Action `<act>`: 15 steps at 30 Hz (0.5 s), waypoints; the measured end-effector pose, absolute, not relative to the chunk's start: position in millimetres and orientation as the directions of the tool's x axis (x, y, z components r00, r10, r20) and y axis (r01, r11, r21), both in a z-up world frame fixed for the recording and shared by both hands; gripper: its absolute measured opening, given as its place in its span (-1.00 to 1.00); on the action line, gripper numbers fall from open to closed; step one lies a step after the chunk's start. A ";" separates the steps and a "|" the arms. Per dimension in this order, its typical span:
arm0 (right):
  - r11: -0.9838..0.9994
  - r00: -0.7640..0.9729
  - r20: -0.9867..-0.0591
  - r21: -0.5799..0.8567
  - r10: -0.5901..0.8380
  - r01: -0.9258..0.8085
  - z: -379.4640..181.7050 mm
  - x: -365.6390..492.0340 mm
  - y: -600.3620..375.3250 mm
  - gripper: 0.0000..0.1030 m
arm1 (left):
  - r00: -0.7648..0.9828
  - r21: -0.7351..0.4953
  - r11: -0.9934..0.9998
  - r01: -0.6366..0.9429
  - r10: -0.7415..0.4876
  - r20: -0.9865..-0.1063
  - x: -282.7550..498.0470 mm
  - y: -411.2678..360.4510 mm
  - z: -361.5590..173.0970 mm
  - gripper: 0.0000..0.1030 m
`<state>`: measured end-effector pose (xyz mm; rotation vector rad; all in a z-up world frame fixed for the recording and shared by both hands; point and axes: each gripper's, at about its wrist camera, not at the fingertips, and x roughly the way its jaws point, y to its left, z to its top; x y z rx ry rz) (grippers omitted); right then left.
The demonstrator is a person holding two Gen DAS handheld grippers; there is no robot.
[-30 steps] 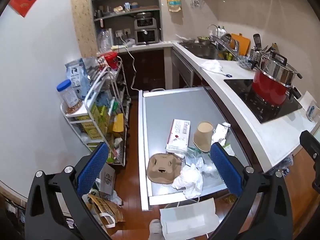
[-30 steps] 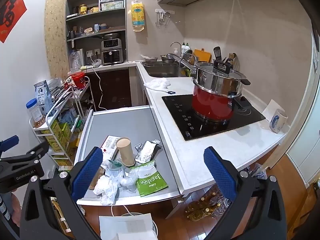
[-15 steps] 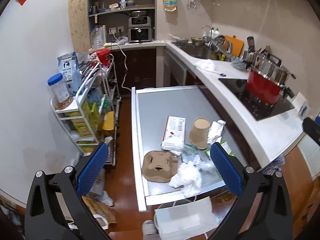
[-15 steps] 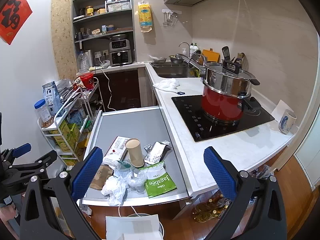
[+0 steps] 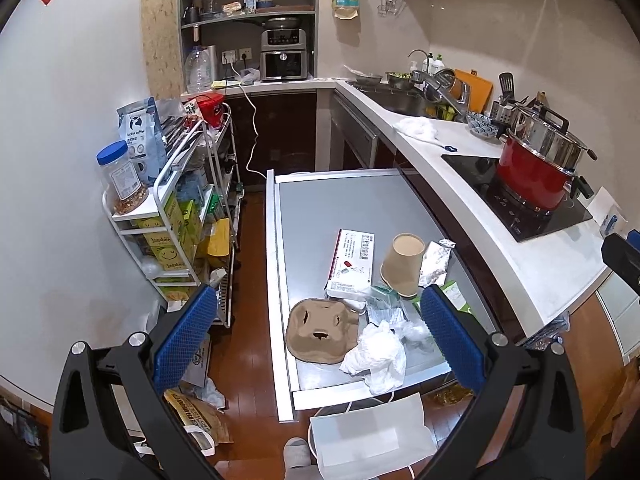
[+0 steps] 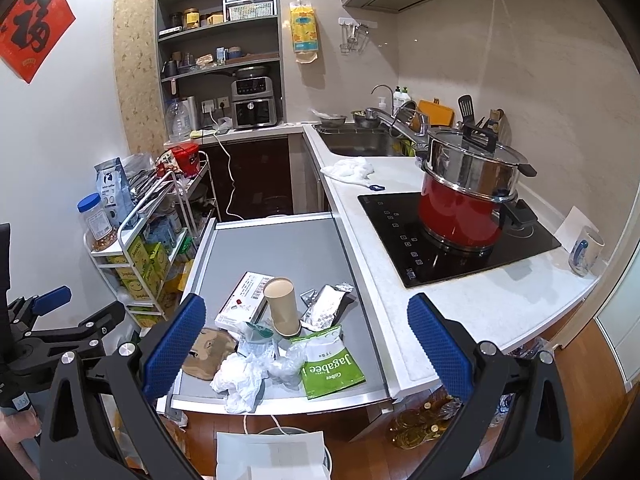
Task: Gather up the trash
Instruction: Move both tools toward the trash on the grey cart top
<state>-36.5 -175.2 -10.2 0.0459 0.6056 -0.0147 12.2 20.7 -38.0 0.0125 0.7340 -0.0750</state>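
Both claws spread wide and empty, held high above the trash: left claw (image 5: 318,336), right claw (image 6: 302,346).

Trash heaped at the near end of the grey metal worktop (image 6: 280,248): crumpled white tissue wad (image 6: 240,380) hanging partly over the front edge, flattened brown cardboard cup carrier (image 5: 320,334), upturned brown paper cup (image 6: 282,306), white and red flat carton (image 6: 244,300), crinkled silver foil wrapper (image 6: 326,304), green Jagabee snack bag (image 6: 330,362), clear plastic scraps among them.

Likely slips: tissue nudged off the edge and missing the white paper bag (image 5: 370,436) on the floor below; cup tipped and rolled when a neighbour gets pulled; thin plastic and foil sliding out of a loose pinch; two overlapping pieces lifted together, one dropped midway. Bag mouth looks flat, so possibly hard to drop into.

Containers: paper bag contents not visible; cup upside down, inside hidden; red pot with steel lid (image 6: 466,204) on the black hob, closed, contents unseen.
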 end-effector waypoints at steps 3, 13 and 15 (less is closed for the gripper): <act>0.999 0.821 -0.571 0.050 0.017 0.014 -10.3 -36.0 -174.1 0.93 | 0.737 -0.008 0.997 0.071 -0.057 -0.673 13.0 21.8 -39.8 0.97; 0.999 0.820 -0.572 0.044 0.032 -0.008 -13.7 -28.3 -167.5 0.93 | 0.722 -0.002 0.998 0.069 -0.051 -0.690 16.4 26.0 -47.1 0.97; 0.999 0.819 -0.573 0.041 0.030 -0.008 -14.8 -26.6 -166.4 0.93 | 0.722 0.010 0.998 0.066 -0.040 -0.690 17.0 24.9 -48.2 0.97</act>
